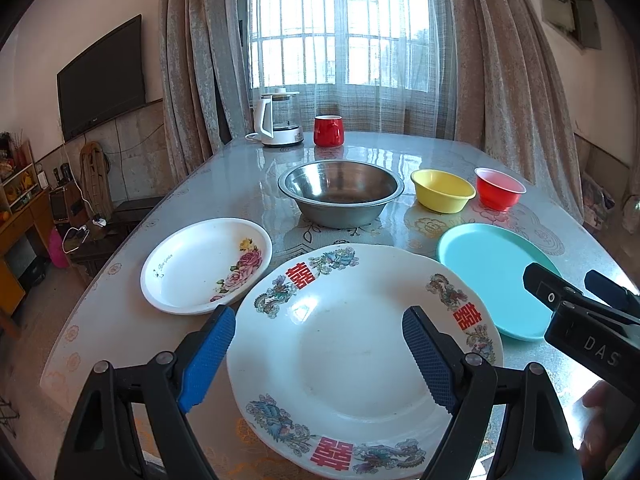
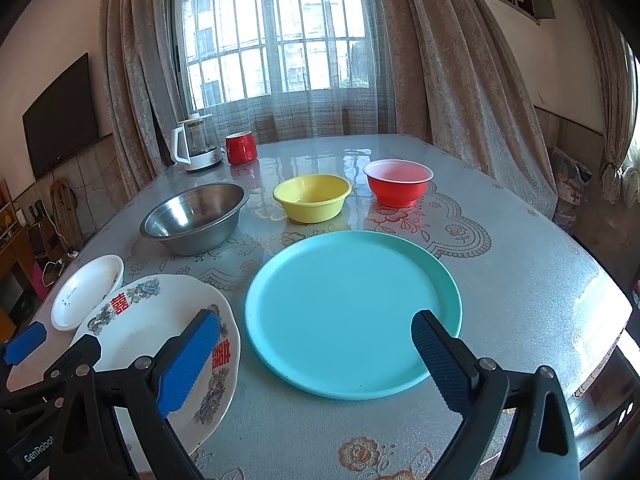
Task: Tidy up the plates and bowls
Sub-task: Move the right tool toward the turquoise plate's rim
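A large white plate with red characters and dragon prints [image 1: 352, 356] [image 2: 132, 332] lies nearest me. My left gripper [image 1: 318, 356] stands open above it, nothing between its blue pads. A small white plate with roses [image 1: 206, 266] [image 2: 86, 290] lies to its left, a turquoise plate [image 1: 492, 276] [image 2: 352, 312] to its right. My right gripper [image 2: 314, 360] hangs open over the turquoise plate's near edge, holding nothing. Behind the plates stand a steel bowl [image 1: 340, 192] [image 2: 196, 216], a yellow bowl [image 1: 442, 190] [image 2: 312, 196] and a red bowl [image 1: 498, 188] [image 2: 398, 180].
A glass kettle on a white base [image 1: 276, 120] [image 2: 196, 144] and a red mug [image 1: 328, 130] [image 2: 240, 147] stand at the table's far end by the curtains. The table [image 2: 520, 280] has a glossy patterned cover. A TV [image 1: 100, 76] hangs on the left wall.
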